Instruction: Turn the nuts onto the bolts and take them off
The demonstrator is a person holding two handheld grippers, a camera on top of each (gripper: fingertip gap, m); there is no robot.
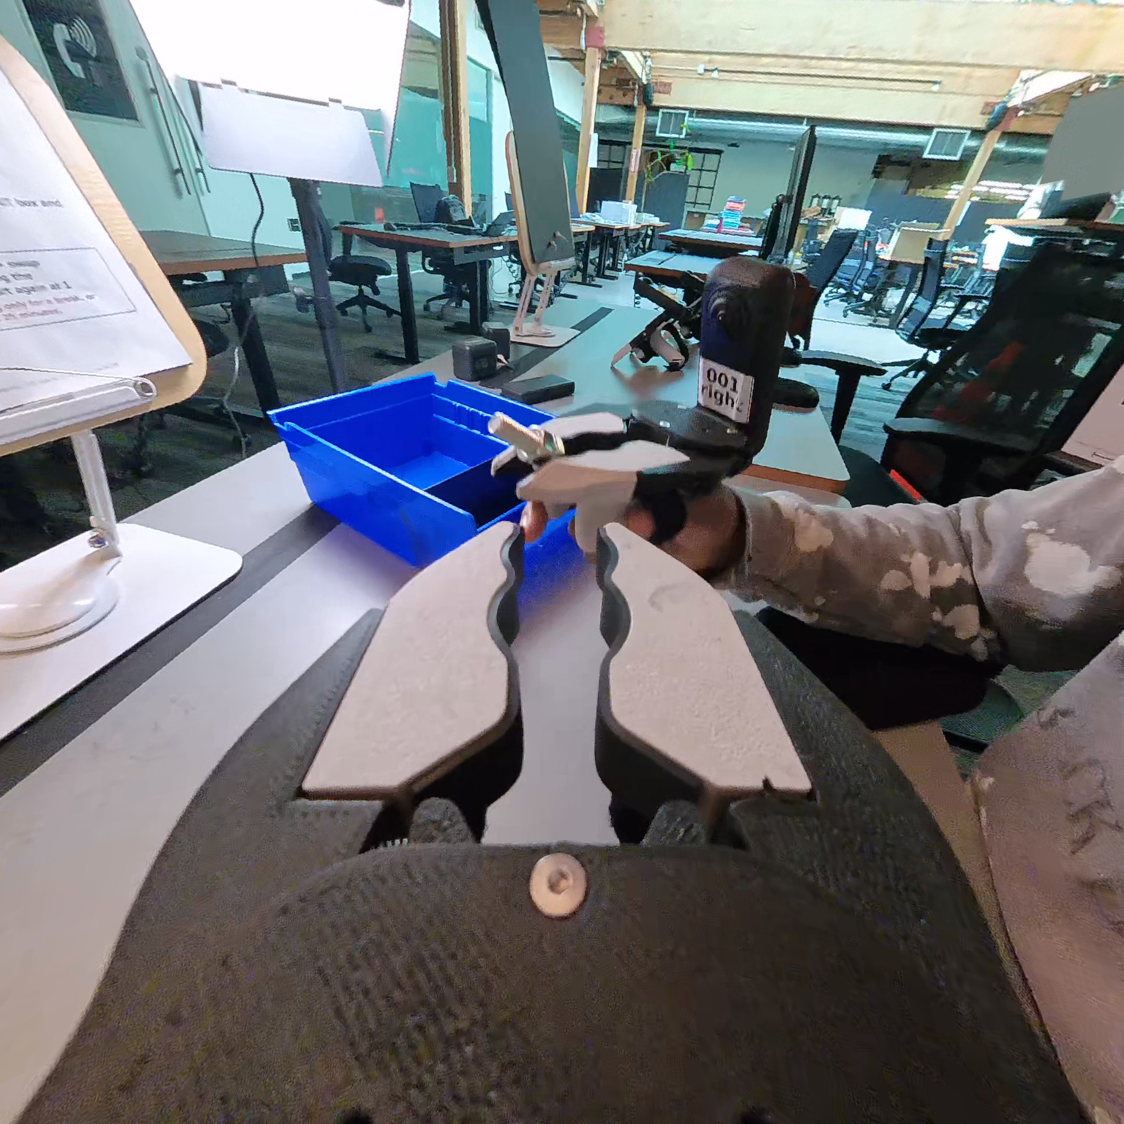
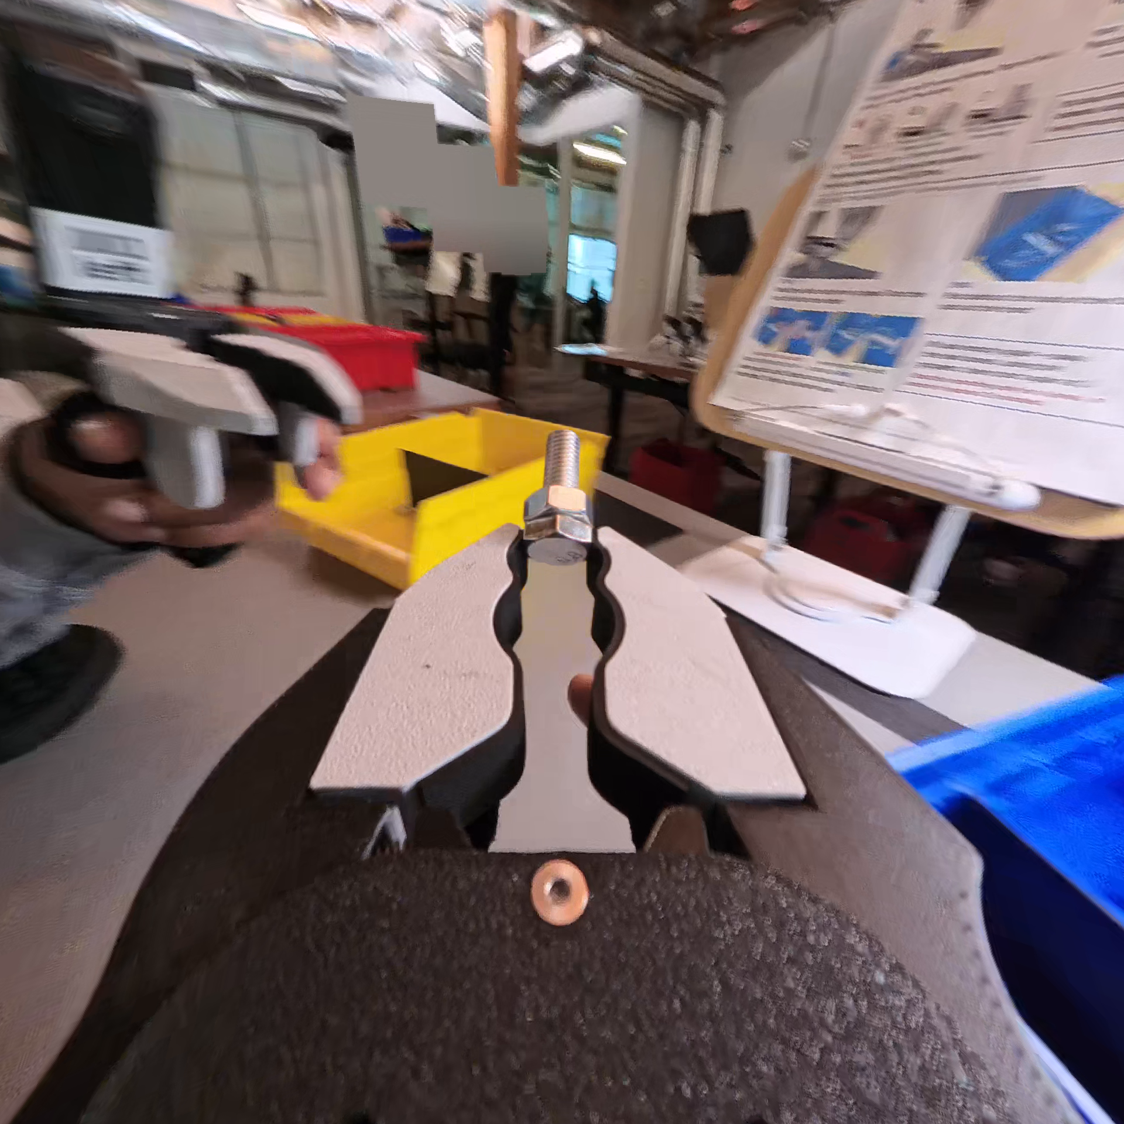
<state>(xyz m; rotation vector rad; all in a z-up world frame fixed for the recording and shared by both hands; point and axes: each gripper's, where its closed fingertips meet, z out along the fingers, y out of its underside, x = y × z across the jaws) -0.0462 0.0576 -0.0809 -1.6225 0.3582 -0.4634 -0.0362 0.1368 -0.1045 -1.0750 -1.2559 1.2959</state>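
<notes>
My right gripper [image 2: 558,550] is shut on the head of a silver bolt [image 2: 562,453]. The threaded shaft points away from me, and a hex nut [image 2: 556,502] sits on it right against the head. The left wrist view shows this bolt [image 1: 522,433] held over the blue bin [image 1: 389,468] by the right gripper [image 1: 538,450]. My left gripper [image 1: 559,541] is open and empty, just short of the bolt. In the right wrist view it [image 2: 304,407] hovers to the left of the bolt, apart from it.
A yellow bin [image 2: 365,523] stands on the grey table behind the bolt, with a red bin [image 2: 365,350] farther back. The blue bin [image 2: 1034,821] is at my lower right. A white stand holding printed sheets [image 1: 91,584] [image 2: 851,620] sits beside the bins. Office chairs [image 1: 1003,426] stand on the right. There is about 9 cm between the tips of the two grippers.
</notes>
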